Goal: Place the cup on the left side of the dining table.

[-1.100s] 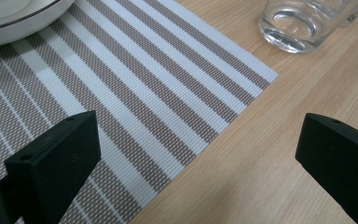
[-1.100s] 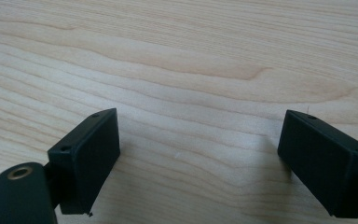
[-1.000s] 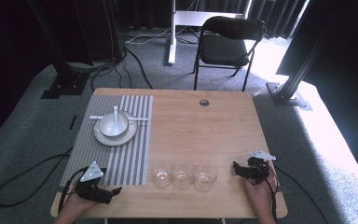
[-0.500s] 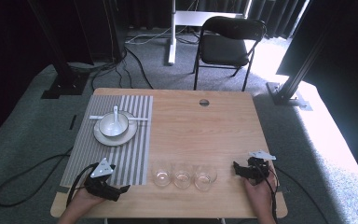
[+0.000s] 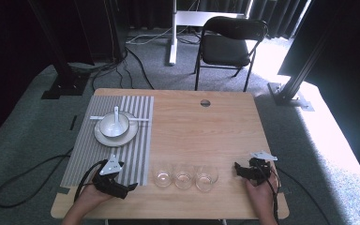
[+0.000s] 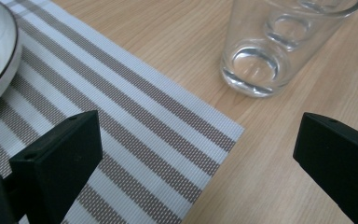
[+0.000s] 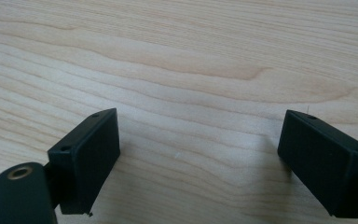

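High overhead; gripper cams close, tabletop (image 5: 206,136).

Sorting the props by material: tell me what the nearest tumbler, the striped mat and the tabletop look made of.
Nearest tumbler: clear glass by the look, glossy, thick base, the other tumblers visible through it. Striped mat: apparently a woven synthetic, matte, with mesh weave visible in the brown and white bands. Tabletop: pale wood or wood-look laminate, satin, with flowing grain lines.
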### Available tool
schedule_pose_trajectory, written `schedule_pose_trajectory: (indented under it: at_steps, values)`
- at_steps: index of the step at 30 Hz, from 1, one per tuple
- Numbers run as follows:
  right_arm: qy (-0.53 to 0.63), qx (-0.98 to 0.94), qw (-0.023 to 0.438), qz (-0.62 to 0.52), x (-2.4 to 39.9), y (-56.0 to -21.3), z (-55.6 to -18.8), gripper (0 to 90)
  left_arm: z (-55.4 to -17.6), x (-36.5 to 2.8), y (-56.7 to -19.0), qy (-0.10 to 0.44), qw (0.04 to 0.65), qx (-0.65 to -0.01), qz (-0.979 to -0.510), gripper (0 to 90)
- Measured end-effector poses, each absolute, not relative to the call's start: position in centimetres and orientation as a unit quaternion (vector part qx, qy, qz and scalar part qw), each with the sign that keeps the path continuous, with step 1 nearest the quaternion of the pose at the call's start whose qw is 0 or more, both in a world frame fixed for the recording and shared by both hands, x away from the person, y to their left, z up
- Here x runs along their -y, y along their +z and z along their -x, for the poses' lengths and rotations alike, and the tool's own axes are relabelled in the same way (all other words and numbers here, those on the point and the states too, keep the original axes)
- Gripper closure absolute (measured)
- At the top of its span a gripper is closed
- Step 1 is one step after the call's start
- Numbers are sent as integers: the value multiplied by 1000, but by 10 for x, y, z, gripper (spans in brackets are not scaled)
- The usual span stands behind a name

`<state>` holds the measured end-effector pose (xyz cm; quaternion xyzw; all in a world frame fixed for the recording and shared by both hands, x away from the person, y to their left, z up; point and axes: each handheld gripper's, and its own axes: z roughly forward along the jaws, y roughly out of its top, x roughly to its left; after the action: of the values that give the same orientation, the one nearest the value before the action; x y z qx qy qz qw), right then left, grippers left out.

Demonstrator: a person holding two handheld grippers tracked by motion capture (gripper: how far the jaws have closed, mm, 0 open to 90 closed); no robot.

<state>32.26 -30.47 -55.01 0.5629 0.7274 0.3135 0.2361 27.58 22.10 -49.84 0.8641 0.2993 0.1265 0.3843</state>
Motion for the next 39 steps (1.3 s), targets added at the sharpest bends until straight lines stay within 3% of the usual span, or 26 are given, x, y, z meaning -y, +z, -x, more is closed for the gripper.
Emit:
schedule_pose_trajectory:
  at_steps: [39]
  values:
    - [313,-728,236,-563,305,-550,-323,123,-292,-146,-461,110,400,-205,-887,16]
